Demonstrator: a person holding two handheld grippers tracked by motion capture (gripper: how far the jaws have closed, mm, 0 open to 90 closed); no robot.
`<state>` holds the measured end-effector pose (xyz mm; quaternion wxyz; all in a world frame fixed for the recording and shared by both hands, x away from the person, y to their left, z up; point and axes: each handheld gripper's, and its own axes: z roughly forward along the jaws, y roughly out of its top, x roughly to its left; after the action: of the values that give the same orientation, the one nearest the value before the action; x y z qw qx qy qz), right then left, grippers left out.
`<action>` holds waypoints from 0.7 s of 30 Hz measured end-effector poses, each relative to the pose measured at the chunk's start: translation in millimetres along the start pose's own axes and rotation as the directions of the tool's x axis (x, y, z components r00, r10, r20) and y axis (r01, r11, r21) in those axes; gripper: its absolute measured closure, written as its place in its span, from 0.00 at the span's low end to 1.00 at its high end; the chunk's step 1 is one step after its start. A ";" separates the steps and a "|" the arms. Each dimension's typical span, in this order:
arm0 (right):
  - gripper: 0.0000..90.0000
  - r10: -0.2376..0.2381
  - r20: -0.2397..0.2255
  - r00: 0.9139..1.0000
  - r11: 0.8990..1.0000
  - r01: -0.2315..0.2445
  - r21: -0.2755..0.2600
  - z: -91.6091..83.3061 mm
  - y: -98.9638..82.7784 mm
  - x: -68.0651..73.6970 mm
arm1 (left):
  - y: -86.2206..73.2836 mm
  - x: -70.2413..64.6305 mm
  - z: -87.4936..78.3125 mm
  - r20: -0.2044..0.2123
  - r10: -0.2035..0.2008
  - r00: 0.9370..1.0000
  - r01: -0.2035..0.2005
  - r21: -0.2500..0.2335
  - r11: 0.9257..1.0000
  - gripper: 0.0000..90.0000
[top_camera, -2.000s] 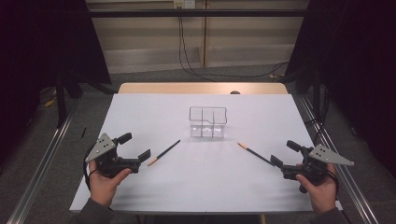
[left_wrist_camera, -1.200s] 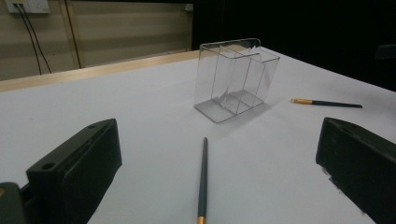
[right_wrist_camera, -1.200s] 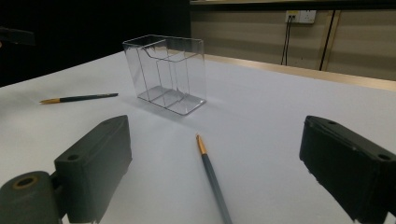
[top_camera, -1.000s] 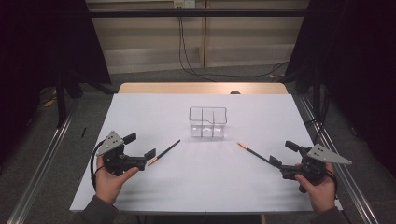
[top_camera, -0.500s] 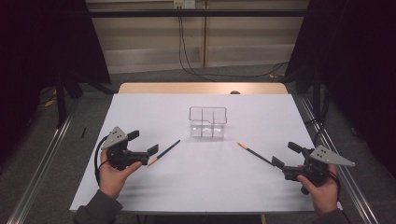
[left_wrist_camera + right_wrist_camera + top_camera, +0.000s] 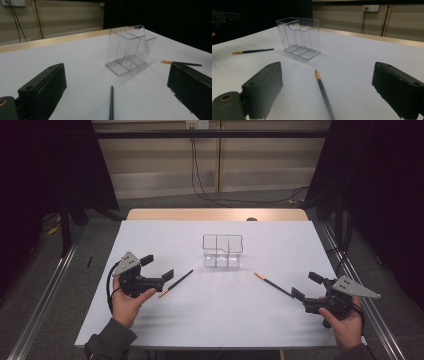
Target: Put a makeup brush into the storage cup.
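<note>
A person is lining up two handheld grippers on two dark pencils lying flat on a white table (image 6: 150,320). The left gripper (image 6: 162,279) is hovering with its jaws spread wide and holding nothing, the left pencil (image 6: 176,283) lying just ahead and running between them. The right gripper (image 6: 299,299) is likewise gaping wide and empty, the right pencil (image 6: 273,285) stretching away from between its fingertips toward the clear plastic organizer (image 6: 223,251) beyond. Each pencil looks light, stiff and thin, likely to roll or slip under a careless pinch; a grip across the shaft near mid-length seems safest.
</note>
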<state>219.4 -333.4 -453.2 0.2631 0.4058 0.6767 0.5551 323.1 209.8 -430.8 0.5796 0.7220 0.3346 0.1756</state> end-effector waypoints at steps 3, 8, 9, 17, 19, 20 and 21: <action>0.10 -0.003 0.001 1.000 1.000 0.003 0.001 0.3 -0.1 0.0 | -0.1 0.2 1.4 -0.010 0.006 1.000 -0.006 0.001 1.000 0.02; 0.10 -0.003 0.001 1.000 1.000 0.003 0.001 0.3 0.0 -0.2 | -1.6 0.6 10.3 -0.020 -0.005 1.000 0.005 -0.024 1.000 0.02; 0.10 -0.001 0.001 1.000 1.000 0.001 0.001 0.3 -0.1 -0.1 | -1.6 0.6 10.3 -0.020 -0.005 1.000 0.005 -0.024 1.000 0.02; 0.10 -0.005 0.001 1.000 1.000 0.005 0.002 -0.1 -0.1 -0.6 | -2.1 -2.0 24.9 -0.007 -0.007 1.000 0.007 -0.032 0.999 0.02; 0.10 -0.001 0.000 1.000 1.000 0.001 0.003 -0.4 -0.2 -0.8 | -2.3 -2.9 28.5 -0.008 -0.001 1.000 0.001 -0.032 0.999 0.02; 0.10 -0.003 -0.001 1.000 1.000 0.003 0.003 -0.6 -0.1 -1.1 | -2.5 -3.7 32.1 -0.003 0.002 1.000 -0.002 -0.027 1.000 0.02; 0.10 -0.005 0.002 1.000 1.000 0.005 0.002 -0.7 0.0 -1.4 | -2.5 -3.7 32.1 -0.003 0.002 1.000 -0.002 -0.027 1.000 0.02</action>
<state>219.6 -334.9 -453.2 0.2648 0.4049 0.6782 0.5531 340.4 184.4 -441.2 0.5887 0.7143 0.3321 0.1817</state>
